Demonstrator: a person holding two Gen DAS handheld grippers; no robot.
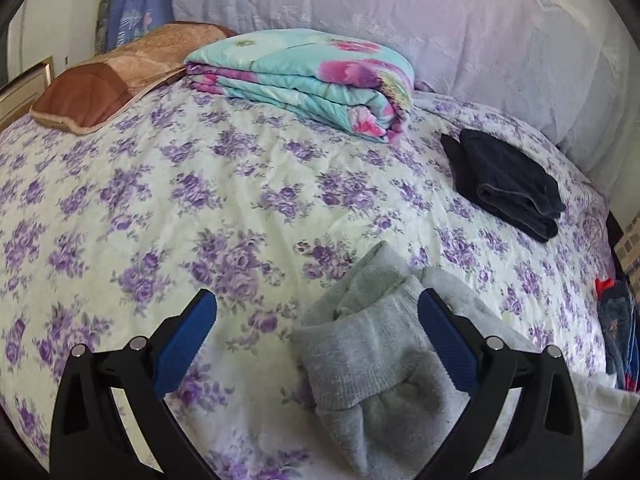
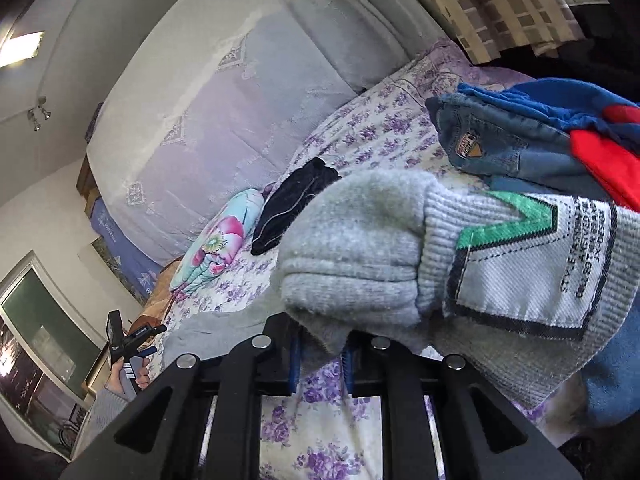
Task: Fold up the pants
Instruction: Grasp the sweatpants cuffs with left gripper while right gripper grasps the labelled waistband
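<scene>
Bedroom scene: floral bedspread (image 1: 168, 200) was the work surface, with a pale upholstered headboard (image 1: 440, 12) behind it.

Grey pants (image 1: 372, 356) lay bunched on the bedspread at the near edge, already doubled over at least once, judging by the stacked layers. Not squared off; the fold looked partly done, with tidying and probably another fold left.

Left gripper (image 1: 318, 324) was spread wide and held nothing. Its right finger touched or overlapped the grey fabric; I couldn't tell which.

Right gripper (image 2: 320, 354) was closed tight, pinching an edge of the grey pants (image 2: 352, 248). The ribbed waistband and sewn label (image 2: 532, 260) faced the right wrist camera.

Folded black garment (image 1: 504, 184) sat well apart, toward the headboard; that one looked finished.

Around: folded teal floral blanket (image 1: 312, 76) and brown pillow (image 1: 104, 88) at the far side, neither in the way. Pile of denim, blue and red clothes (image 2: 540, 136) sat just beside the pants, close enough to crowd a final fold.
</scene>
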